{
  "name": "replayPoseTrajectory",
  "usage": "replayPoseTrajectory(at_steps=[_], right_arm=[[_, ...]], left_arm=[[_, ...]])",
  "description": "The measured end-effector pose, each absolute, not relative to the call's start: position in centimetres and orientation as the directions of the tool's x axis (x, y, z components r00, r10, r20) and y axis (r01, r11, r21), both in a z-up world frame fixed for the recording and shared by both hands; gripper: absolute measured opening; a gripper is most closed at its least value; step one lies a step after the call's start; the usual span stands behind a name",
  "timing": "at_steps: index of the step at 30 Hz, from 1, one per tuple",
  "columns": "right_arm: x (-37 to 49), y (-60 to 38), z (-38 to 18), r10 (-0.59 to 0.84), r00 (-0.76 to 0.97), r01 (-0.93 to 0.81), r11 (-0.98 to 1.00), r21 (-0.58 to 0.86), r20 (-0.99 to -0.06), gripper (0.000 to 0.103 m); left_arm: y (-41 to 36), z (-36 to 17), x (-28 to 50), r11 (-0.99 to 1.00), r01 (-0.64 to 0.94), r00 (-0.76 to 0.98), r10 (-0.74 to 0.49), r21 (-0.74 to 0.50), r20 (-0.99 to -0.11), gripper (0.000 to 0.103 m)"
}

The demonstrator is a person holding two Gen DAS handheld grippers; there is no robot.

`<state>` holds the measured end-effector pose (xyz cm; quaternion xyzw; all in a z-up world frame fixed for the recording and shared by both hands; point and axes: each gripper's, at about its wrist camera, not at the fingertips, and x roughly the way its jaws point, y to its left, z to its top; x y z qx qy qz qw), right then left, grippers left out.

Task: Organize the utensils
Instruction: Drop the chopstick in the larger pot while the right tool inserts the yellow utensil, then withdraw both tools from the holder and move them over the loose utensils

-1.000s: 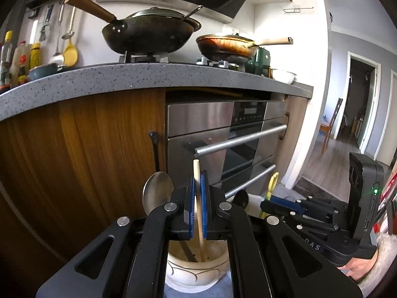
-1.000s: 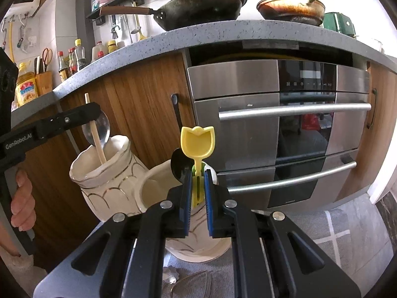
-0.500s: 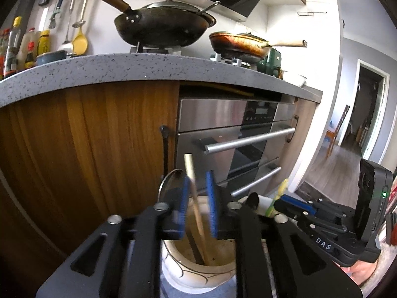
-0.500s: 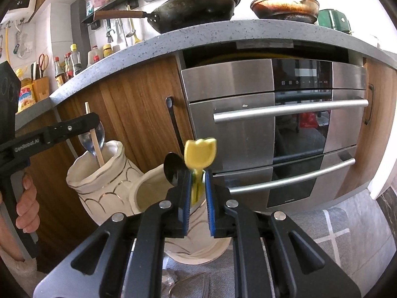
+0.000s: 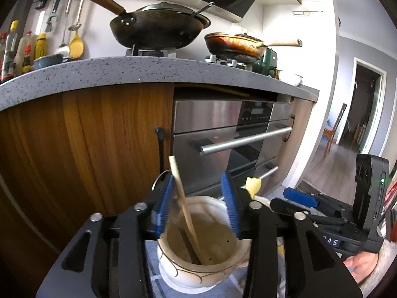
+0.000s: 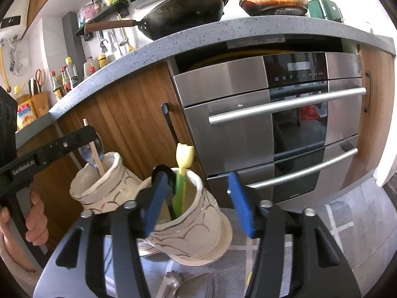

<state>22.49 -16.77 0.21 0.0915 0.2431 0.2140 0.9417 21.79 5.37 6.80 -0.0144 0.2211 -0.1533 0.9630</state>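
Observation:
My left gripper (image 5: 197, 200) hangs over a cream pot (image 5: 198, 270), jaws opening. A wooden chopstick (image 5: 184, 206) leans free between the blue pads, close to the left one, its foot in the pot. A metal spoon (image 5: 158, 181) stands behind it. My right gripper (image 6: 198, 204) hovers at a second cream pot (image 6: 208, 226), jaws also opening. A green utensil with a yellow tulip top (image 6: 184, 160) stands in that pot beside a black spoon (image 6: 161, 171), untouched by the pads.
Both pots sit on a grey mat (image 6: 322, 223) in front of a wooden cabinet (image 5: 86, 149) and a steel oven (image 6: 273, 124). Metal utensils (image 6: 191, 285) lie on the mat under my right gripper. A hand (image 6: 34, 213) holds the left gripper.
Both grippers went from shut to open. The left one let go of the chopstick and the right one released the tulip utensil, which dropped lower into its pot.

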Motion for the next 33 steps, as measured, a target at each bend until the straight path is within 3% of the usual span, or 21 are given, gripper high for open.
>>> replayPoseTrajectory(at_steps=[5, 9, 14, 18, 27, 33], right_arm=[[21.7, -16.6, 1.8, 0.447, 0.799, -0.372, 0.893, 0.253, -0.402, 0.07], [20.4, -17.4, 3.5, 0.439, 0.809, -0.368, 0.897, 0.246, -0.39, 0.082], [18.4, -19.2, 4.6, 0.397, 0.821, -0.329, 0.916, 0.23, -0.411, 0.093], [16.8, -20.5, 4.3, 0.37, 0.822, -0.295, 0.927, 0.231, -0.434, 0.097], [15.3, -23.5, 0.0, 0.259, 0.806, -0.17, 0.963, 0.211, -0.532, 0.097], [15.3, -26.8, -2.7, 0.161, 0.811, -0.074, 0.982, 0.174, -0.562, 0.097]], left_arm=[[4.6, 8.0, 20.5, 0.953, 0.297, 0.873, -0.296, -0.059, -0.388, 0.067], [4.0, 9.1, 19.2, 0.945, 0.323, 0.867, -0.318, -0.054, -0.383, 0.072], [3.9, 9.2, 17.8, 0.948, 0.314, 0.858, -0.305, -0.048, -0.413, 0.08], [4.0, 8.4, 16.7, 0.957, 0.288, 0.845, -0.275, -0.042, -0.459, 0.094], [2.6, 3.2, 15.0, 0.964, 0.251, 0.775, -0.255, -0.09, -0.578, 0.097], [0.2, -0.1, 14.3, 0.957, 0.288, 0.746, -0.239, -0.022, -0.622, 0.097]])
